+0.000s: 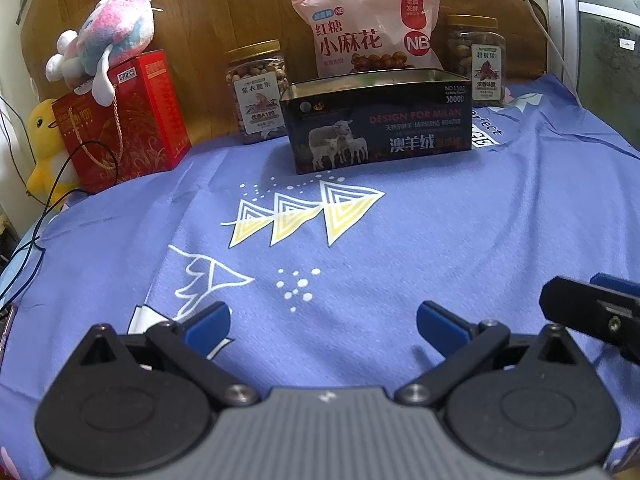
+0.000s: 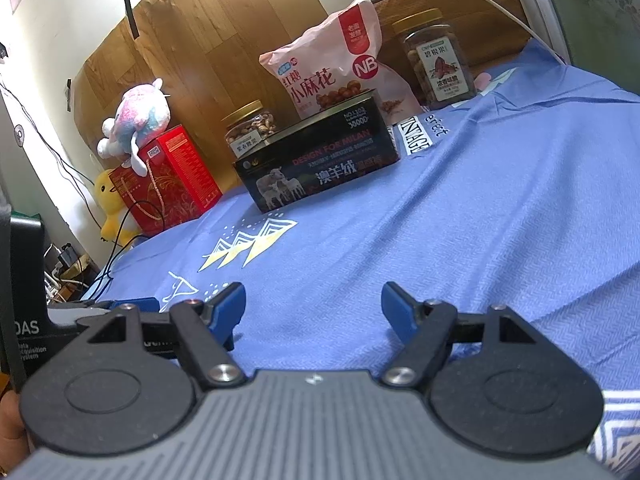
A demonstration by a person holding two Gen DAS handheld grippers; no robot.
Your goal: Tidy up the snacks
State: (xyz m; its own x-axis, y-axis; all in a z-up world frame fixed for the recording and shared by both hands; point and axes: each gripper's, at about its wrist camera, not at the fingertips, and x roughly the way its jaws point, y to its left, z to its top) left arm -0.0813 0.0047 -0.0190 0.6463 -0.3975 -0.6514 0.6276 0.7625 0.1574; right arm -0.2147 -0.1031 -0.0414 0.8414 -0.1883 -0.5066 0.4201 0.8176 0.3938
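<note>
Pink bag (image 1: 366,28): you see a puffy pink snack bag with red and white print and a photo of brown twists, standing upright behind the box, leaning against the wood board.
Left jar (image 1: 258,90): your clear plastic jar with a gold lid, full of nuts, white label facing you, stands upright just left of the box.
Right jar (image 1: 478,60): you have a second gold-lidded clear jar of nuts, upright, behind the box's right end.
Black box (image 1: 378,124): your open-topped dark tin with a sheep picture sits on the blue bedsheet (image 1: 400,240), in front of the bag.
</note>
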